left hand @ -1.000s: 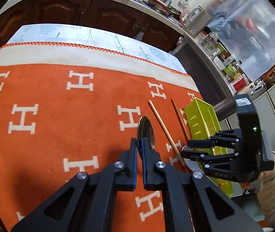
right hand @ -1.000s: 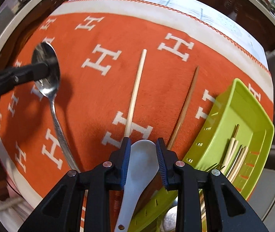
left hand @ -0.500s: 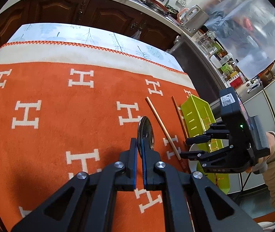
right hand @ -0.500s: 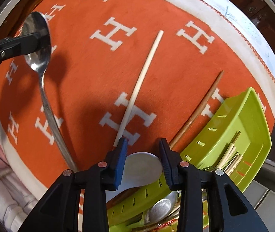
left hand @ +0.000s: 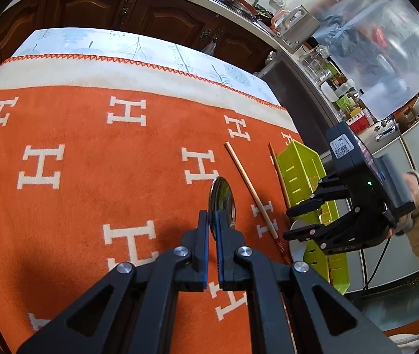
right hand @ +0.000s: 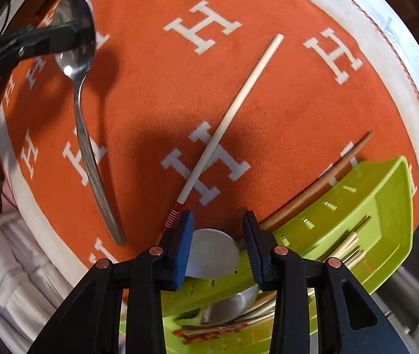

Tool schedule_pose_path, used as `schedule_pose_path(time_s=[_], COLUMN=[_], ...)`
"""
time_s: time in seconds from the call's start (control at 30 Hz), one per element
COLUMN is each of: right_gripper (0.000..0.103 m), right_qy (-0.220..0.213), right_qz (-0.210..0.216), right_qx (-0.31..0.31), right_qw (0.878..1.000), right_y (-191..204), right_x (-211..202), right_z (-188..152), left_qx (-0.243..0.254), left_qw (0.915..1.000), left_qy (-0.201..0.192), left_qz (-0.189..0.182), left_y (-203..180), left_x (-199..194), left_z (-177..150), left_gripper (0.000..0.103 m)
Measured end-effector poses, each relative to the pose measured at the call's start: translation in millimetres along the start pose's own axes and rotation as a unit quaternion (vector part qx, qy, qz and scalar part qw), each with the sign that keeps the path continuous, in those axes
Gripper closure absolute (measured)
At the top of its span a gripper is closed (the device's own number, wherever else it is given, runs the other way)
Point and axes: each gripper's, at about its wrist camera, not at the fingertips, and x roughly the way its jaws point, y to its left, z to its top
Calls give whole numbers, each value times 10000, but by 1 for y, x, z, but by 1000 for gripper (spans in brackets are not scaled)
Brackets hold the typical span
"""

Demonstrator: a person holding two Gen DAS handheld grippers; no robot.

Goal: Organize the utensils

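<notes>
Metal spoon (right hand: 82,112): lies on the orange blanket (right hand: 156,94); its bowl points to the far side of the table, its handle runs back toward the near edge, so its long axis goes near to far.
Left gripper (left hand: 213,230): jaws all but closed, pinching the rim of the metal spoon's bowl, which stands on edge between the blue pads in the left wrist view.
Right gripper (right hand: 218,230): jaws partly apart and just been opening; the white ceramic spoon (right hand: 212,252) sits between the pads with a gap on each side, so it is not gripped.
White ceramic spoon: only its rounded bowl shows, resting at the near end of the green tray (right hand: 386,194), at the tray's wall; where its handle points cannot be told.
Green tray: at the right side of the blanket, long axis near to far; it holds pale chopsticks (right hand: 348,247) lying along its length, and metal cutlery at the near end.
Pale chopstick (right hand: 236,106): on the blanket between the metal spoon and the tray, slanting, its red-banded end toward the near edge.
Brown chopstick (right hand: 321,180): just beside the tray's outer wall, lying roughly along it; touching or not cannot be told.
Person: a gloved hand (left hand: 412,194) in a beige sleeve holds the right gripper.
</notes>
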Motion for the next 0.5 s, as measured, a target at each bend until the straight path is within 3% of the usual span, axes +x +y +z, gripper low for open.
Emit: schedule_pose_path(time_s=[0.17,0.23,0.33,0.5], right_gripper=[69,75,100,103], right_qy=[293,152,43,-686], right_qz=[-350,-375,-464,-627], right_qx=[-667,-880,-1048,-686], right_qw=[9967,9953,9934,9933], right_y=[14,20,22,17], right_x=[-1,-6,-11,-38], right_z=[9,8,5,-9], left_qx=[109,129,72,59], left_qw=[9999,9999,9999,9995], left_qy=[-1,-39,-100,-218], left_qz=[-8,-31,-103,-209], left_y=[-4,-5,-5,-7], left_x=[0,-1,-1,-7], left_z=[0,0,0,-1], left_gripper=[101,101,101,102])
